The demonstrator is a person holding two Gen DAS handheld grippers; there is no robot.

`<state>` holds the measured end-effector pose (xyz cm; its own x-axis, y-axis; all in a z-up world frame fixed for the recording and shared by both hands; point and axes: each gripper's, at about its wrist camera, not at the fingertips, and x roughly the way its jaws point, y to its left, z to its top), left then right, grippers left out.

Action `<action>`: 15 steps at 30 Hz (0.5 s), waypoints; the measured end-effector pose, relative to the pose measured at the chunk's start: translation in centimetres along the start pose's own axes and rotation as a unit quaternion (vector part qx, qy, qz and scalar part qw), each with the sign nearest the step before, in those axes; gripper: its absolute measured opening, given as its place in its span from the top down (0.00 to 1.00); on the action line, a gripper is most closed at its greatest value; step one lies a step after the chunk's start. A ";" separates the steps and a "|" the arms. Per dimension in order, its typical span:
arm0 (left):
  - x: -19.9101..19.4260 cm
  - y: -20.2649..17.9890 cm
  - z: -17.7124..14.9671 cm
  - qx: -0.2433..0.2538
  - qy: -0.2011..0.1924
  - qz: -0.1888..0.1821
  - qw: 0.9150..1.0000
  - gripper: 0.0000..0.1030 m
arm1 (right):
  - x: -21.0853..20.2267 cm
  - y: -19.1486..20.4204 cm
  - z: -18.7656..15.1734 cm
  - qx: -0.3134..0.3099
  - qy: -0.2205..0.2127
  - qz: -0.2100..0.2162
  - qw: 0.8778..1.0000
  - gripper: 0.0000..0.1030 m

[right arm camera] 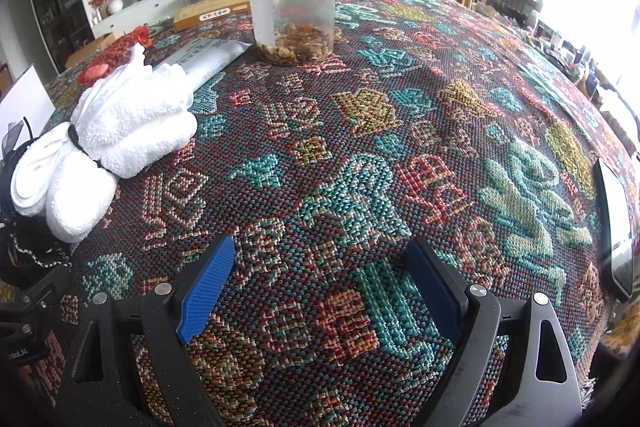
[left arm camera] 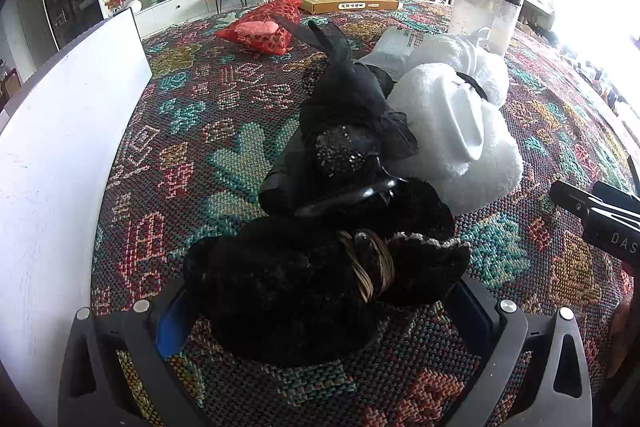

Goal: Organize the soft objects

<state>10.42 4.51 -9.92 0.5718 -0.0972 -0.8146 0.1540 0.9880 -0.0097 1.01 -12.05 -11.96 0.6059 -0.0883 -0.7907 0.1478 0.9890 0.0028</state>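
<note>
A black fuzzy bundle tied with a tan cord lies on the patterned cloth between the fingers of my left gripper, whose jaws stand wide on either side of it, not closed. Behind it lie a black sequined headband with netting and a white towel bundle tied with a black band. The towel also shows in the right wrist view at the left. My right gripper is open and empty over bare cloth.
A clear jar with a black lid stands at the back. A white tube lies beside the towel. A red mesh pouch, a flat cardboard box, a white board at the left and a phone at the right.
</note>
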 end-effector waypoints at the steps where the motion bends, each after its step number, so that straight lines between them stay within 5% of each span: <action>1: 0.0 0.0 0.0 0.000 0.000 0.000 1.000 0.00 | 0.0 0.0 0.0 0.000 0.000 0.000 1.000 0.13; 15: 0.0 0.0 0.0 0.000 0.000 0.000 1.000 0.00 | 0.1 0.0 0.0 0.001 -0.001 0.000 1.000 0.13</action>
<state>10.41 4.53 -9.92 0.5719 -0.0971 -0.8145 0.1538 0.9881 -0.0098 1.08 -12.10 -12.01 0.6071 -0.0890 -0.7897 0.1491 0.9888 0.0032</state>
